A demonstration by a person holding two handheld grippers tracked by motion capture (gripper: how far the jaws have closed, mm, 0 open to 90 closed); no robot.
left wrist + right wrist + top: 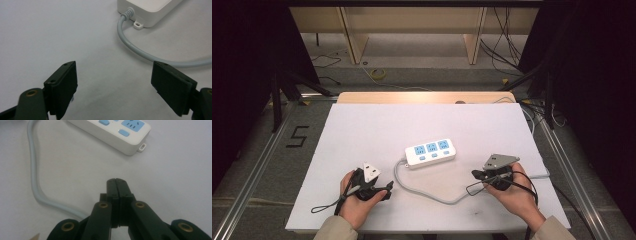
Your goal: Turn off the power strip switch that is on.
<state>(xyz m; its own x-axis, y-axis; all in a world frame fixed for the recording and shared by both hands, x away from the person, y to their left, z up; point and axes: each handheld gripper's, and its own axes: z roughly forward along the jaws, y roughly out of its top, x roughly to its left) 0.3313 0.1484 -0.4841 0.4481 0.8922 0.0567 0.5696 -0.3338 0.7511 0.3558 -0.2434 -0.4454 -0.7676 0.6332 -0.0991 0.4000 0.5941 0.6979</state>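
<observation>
The left hand-held gripper [388, 190], gripped by the person's left hand [357, 197] at the lower left of the high view, has its jaws spread wide with nothing but bare white surface between them; in the left gripper view [113, 86] they point toward the upper part of the frame. The right hand-held gripper [475, 174], gripped by the right hand [514, 192] at the lower right of the high view, has its jaws pressed flat together on nothing, as the right gripper view [116, 180] shows, its tip aimed at the frame's centre. Between the two, just above centre on the white tabletop [377, 125], lies a white power strip [430, 152] with three blue sockets [431, 147] in a row. Its long axis runs left to right across the high view, the right end tilted slightly toward the top of the frame. A grey power cord [424, 192] leaves the strip's left end, loops down toward the lower middle of the frame and then sweeps right, passing near the right hand-held gripper. In the left gripper view the cord [140, 50] enters the strip's end [147, 10] at the upper right. In the right gripper view the strip [112, 132] lies across the top and the cord [35, 182] curves down the left side. Both hand-held grippers are clear of the strip.
</observation>
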